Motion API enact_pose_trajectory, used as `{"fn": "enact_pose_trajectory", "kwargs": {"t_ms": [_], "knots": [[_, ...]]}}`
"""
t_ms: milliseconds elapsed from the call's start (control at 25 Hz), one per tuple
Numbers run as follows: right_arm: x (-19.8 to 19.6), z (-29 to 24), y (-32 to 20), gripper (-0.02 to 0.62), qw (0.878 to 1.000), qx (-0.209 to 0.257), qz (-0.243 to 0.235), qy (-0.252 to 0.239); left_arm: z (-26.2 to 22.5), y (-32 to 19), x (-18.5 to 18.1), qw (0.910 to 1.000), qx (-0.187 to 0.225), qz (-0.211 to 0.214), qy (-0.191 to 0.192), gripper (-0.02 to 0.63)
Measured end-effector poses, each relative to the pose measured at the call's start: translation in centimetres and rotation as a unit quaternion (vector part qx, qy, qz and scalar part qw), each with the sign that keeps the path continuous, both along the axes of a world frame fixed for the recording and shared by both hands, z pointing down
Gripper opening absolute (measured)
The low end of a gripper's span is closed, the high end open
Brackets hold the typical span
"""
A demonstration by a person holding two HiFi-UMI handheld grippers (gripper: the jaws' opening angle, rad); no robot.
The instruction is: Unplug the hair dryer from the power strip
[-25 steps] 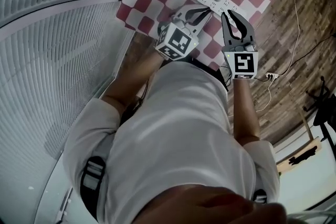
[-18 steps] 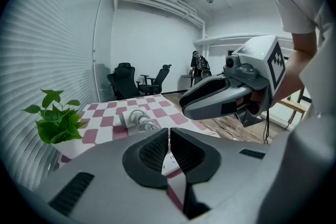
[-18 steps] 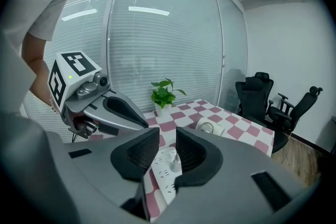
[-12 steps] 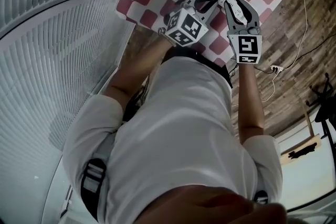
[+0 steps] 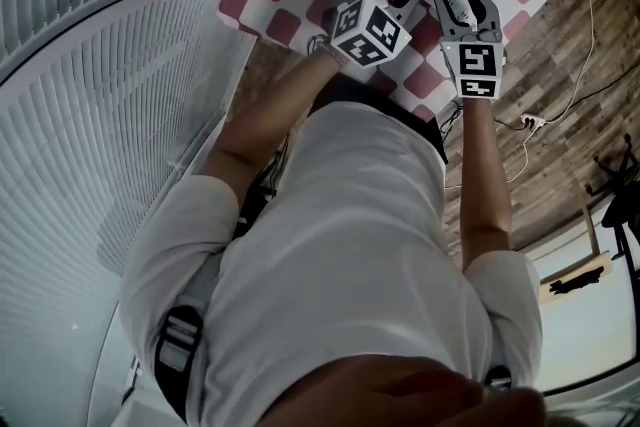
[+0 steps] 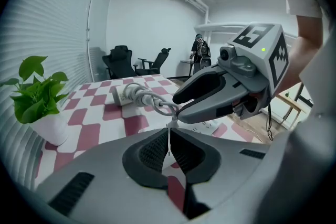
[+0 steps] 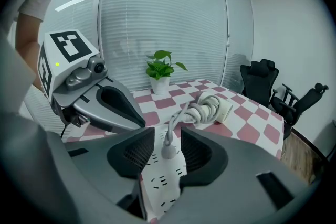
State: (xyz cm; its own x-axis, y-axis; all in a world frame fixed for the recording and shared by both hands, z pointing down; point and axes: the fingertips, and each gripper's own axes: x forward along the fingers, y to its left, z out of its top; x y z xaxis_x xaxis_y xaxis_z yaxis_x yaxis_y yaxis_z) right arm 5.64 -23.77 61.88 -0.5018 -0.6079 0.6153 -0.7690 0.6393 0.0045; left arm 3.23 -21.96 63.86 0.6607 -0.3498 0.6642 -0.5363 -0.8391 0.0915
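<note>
Lining up the grab: the right gripper (image 7: 167, 139) has just opened its jaws wide around the plug (image 7: 168, 151) on the power strip (image 7: 165, 186), not yet pinching it, the left gripper (image 6: 169, 136) is closed on nothing, and next looks like squeeze and pull.

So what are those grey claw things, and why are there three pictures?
A person in a white shirt holds a gripper in each hand. One picture is from a camera on the head, looking down; the other two are from cameras riding on the grippers. On the checked tablecloth are a power strip, a hair dryer and a potted plant. The left gripper is shut, holding nothing. The right gripper has just been opening; the plug, in the strip, stands between its jaws, untouched.
</note>
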Motion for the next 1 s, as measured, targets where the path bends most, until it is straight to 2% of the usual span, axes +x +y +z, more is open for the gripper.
{"fn": "enact_pose_trajectory", "kwargs": {"t_ms": [320,720,1000], "knots": [[-0.3,2.4,-0.2,0.152,1.000,-0.020,-0.011,0.011,1.9,-0.5,0.4,0.9995,-0.007,0.004,-0.029,0.041],[-0.8,3.3,-0.4,0.152,1.000,-0.018,-0.005,0.022,2.7,-0.7,0.4,0.9973,-0.018,0.012,-0.070,0.041],[-0.7,3.5,-0.7,0.112,0.999,-0.010,-0.012,0.036,3.9,-0.3,0.3,0.9951,-0.024,0.018,-0.094,0.035]]}}
